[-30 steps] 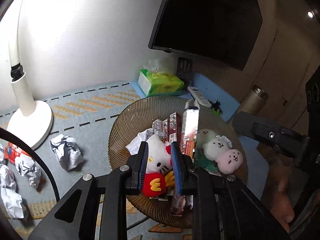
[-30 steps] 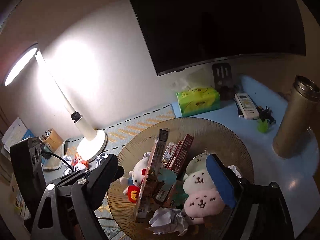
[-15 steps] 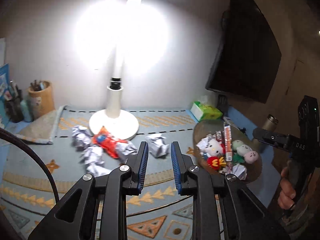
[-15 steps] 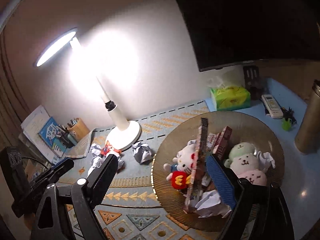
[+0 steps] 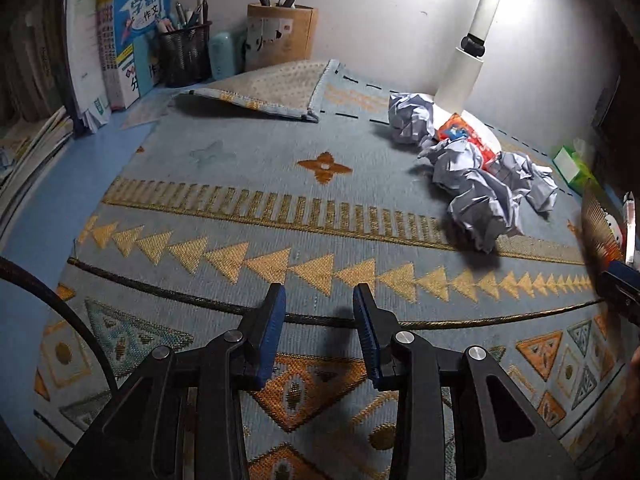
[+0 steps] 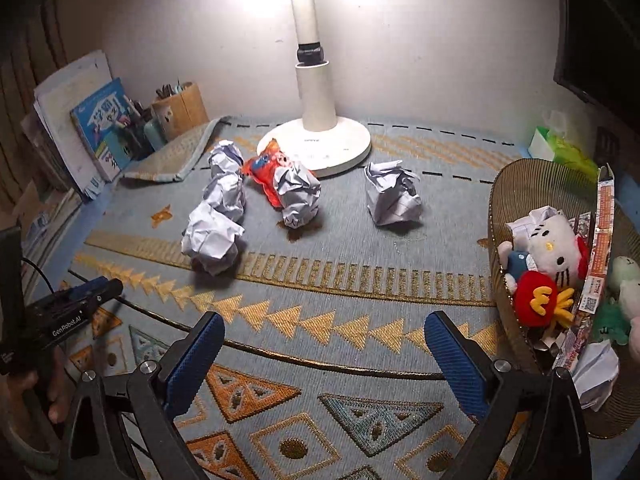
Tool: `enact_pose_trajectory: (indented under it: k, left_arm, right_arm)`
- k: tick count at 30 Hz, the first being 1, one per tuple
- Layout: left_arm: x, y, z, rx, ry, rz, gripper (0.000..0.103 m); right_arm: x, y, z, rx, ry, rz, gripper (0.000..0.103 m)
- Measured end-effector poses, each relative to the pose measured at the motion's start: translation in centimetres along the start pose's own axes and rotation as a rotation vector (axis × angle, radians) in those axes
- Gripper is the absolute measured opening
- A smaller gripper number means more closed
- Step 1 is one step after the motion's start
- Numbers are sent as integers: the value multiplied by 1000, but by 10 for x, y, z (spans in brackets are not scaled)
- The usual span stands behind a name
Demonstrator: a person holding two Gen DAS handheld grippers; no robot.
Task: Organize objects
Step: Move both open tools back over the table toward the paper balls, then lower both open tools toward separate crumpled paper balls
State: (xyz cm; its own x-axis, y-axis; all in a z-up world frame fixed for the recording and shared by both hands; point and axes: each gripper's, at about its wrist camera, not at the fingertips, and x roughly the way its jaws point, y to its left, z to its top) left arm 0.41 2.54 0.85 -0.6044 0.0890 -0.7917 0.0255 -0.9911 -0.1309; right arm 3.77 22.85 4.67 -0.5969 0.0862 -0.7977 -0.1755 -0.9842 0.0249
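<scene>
Several crumpled paper balls lie on the patterned mat: one near the front left (image 6: 212, 236), one behind it (image 6: 226, 178), one in the middle (image 6: 298, 196) and one to the right (image 6: 392, 194). A red snack packet (image 6: 264, 170) lies among them by the lamp base. The wicker basket (image 6: 506, 184) at the right holds a Hello Kitty plush (image 6: 554, 246), other plush toys and boxes. My right gripper (image 6: 324, 344) is open wide and empty above the mat. My left gripper (image 5: 319, 322) is open and empty over bare mat, with the paper balls (image 5: 480, 204) and the packet (image 5: 458, 130) to its far right.
A white lamp (image 6: 314, 136) stands at the back centre. Books (image 5: 132, 32), a mesh pen holder (image 5: 184, 54) and a round pen cup (image 5: 282, 36) line the back left. A green tissue box (image 6: 560, 146) sits behind the basket. The mat's back left corner (image 5: 276, 88) is folded over.
Both grippers have swung left, away from the basket, toward the mat with the paper balls. The left gripper's jaws have opened a little wider; the right stays wide open.
</scene>
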Motion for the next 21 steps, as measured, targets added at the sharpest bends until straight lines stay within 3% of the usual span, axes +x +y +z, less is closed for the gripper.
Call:
enact_pose_trajectory:
  k: [6, 7, 8, 9, 10, 17, 21]
  left_arm:
    - [-1, -4, -1, -3, -31, 12, 36]
    - [-1, -6, -1, -1, -36, 4, 45]
    - [-1, -9, -2, 11, -34, -25, 67]
    - [0, -13, -2, 34, -25, -76, 79]
    - [1, -19, -1, 54, -5, -109, 101]
    - [9, -48, -7, 176, 48, 32, 103]
    - [5, -48, -9, 150, 64, 53, 103]
  right_arm:
    - [22, -2, -9, 10, 48, -25, 100]
    - [24, -4, -10, 23, 53, -22, 100]
    - [25, -7, -11, 36, 58, -16, 100]
    - [26, -9, -12, 49, 64, -9, 100]
    - [28, -11, -12, 59, 70, -2, 100]
    - [39, -19, -16, 112, 105, 20, 102]
    - [39, -15, -17, 102, 103, -2, 103]
